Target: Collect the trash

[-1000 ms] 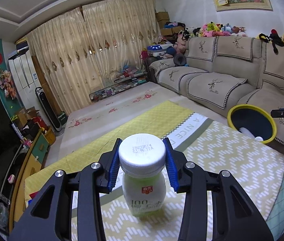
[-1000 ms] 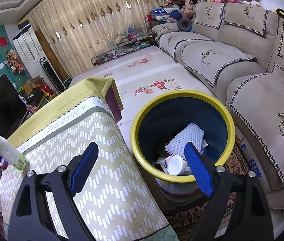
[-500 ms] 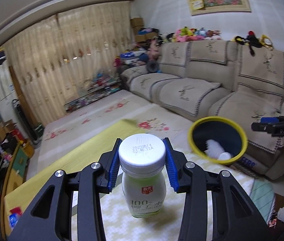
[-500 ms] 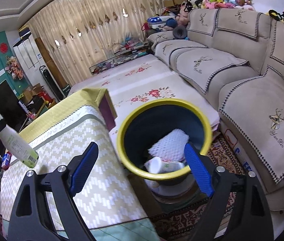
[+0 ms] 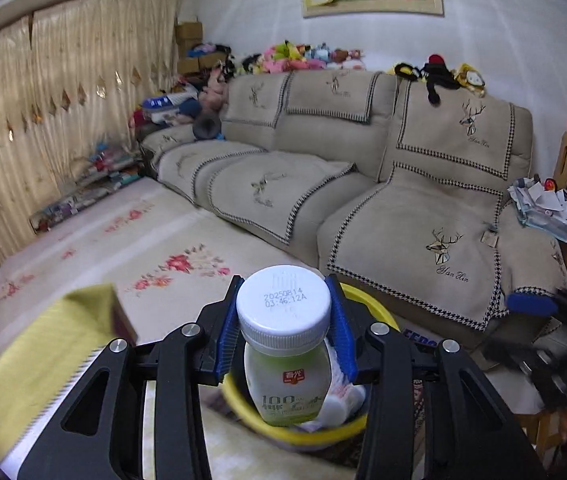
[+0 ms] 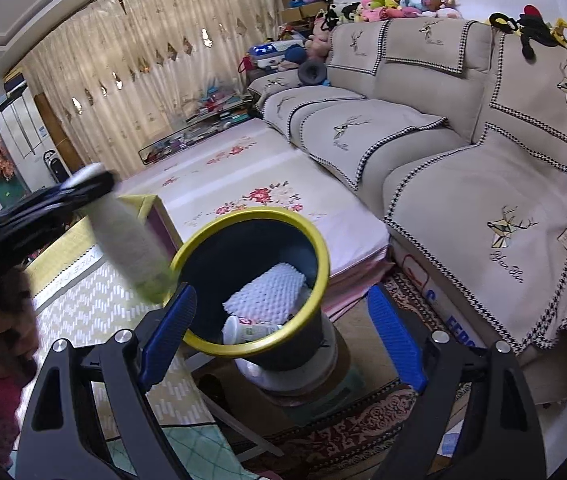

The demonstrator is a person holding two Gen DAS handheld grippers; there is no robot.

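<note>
— Where is the bottle (image 5: 285,354)?
— The left gripper (image 5: 283,336) clamps it above the bin (image 6: 255,280), beside the table (image 6: 95,320).
— And the right gripper (image 6: 279,336)?
— Wide open, empty, before the sofa (image 6: 463,152).

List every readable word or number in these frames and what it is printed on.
"20250814 03:46:12A": bottle cap.
"100": bottle label; its red logo and smaller print are too blurred.
"Yan Xin": sofa cover, under the deer.
Floor box letters: cut off.
Cup in bin: unreadable.
</note>
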